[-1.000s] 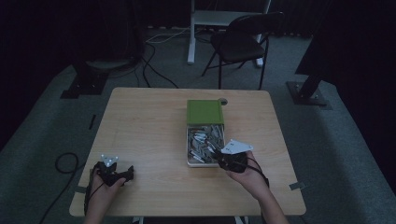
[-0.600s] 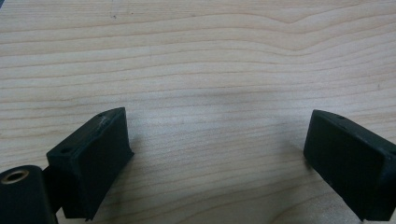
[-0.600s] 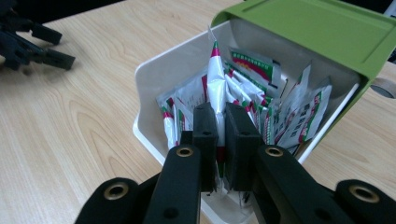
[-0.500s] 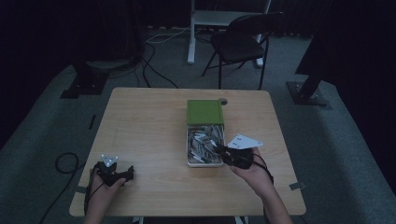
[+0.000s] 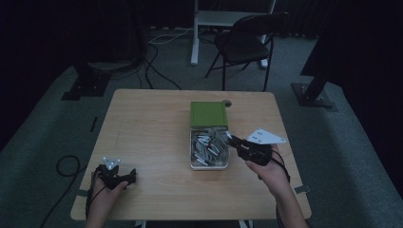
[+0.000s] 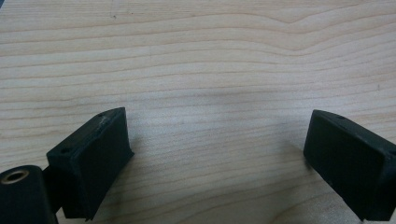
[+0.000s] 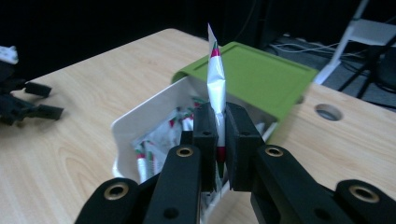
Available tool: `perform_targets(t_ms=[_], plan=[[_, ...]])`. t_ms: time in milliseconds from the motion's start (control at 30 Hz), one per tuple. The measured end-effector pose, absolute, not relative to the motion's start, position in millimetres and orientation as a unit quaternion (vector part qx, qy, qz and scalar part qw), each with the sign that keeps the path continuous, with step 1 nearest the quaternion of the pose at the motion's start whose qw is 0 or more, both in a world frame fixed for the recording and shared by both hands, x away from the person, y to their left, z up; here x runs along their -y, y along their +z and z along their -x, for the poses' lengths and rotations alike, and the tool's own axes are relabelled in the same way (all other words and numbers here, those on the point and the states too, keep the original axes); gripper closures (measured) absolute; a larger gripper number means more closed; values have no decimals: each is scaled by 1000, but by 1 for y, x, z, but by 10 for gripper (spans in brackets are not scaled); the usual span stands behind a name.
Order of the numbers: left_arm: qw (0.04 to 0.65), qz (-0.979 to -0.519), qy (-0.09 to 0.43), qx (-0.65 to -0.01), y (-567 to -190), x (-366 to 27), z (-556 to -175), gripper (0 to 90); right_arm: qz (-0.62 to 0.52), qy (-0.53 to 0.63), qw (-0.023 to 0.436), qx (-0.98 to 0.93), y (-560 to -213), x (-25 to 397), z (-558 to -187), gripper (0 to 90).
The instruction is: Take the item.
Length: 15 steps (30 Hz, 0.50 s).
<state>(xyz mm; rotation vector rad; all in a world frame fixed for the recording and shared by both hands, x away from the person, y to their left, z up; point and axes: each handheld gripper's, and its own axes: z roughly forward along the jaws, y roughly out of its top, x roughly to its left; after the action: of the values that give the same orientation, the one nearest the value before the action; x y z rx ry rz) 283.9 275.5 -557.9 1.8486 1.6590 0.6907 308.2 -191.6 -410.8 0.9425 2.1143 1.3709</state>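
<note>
A white box (image 5: 208, 165) holding several red, white and green sachets sits mid-table, its green lid (image 5: 208, 114) lying behind it. My right gripper (image 5: 231, 139) hovers at the box's right rim, shut on one sachet (image 7: 217, 93) that stands upright between the jaws. The box (image 7: 154, 112) and the lid (image 7: 261, 74) lie just beyond them in the right gripper view. Near the table's front left corner my left gripper (image 5: 129, 176) rests low over bare wood, open, with nothing between its fingers (image 6: 93, 158).
A cable hole (image 5: 227, 102) sits by the lid's far right corner. A dark folding chair (image 5: 247, 45) and a white stand (image 5: 223, 19) are beyond the table's far edge. Cables trail across the floor at the left.
My right gripper has shifted right and lifted from over the box, carrying a sachet out past the right rim. The left gripper has stayed put.
</note>
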Motion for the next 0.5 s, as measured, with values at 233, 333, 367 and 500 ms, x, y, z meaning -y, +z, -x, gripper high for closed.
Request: perform_targets(t_ms=[233,333,367,500], plan=[[278,-689,257,-618,-558,-276,-284,78,-365,493,244,-751,-405,214,-308,843],[278,-689,257,-618,-558,-276,-284,78,-376,486,250,-748,-408,226,-309,843],[278,-688,257,-618,-558,-275,-284,78,-379,481,251,-750,-410,229,-310,843],[278,-688,257,-618,-558,-275,-284,78,-400,471,252,-745,-419,244,-311,843]])
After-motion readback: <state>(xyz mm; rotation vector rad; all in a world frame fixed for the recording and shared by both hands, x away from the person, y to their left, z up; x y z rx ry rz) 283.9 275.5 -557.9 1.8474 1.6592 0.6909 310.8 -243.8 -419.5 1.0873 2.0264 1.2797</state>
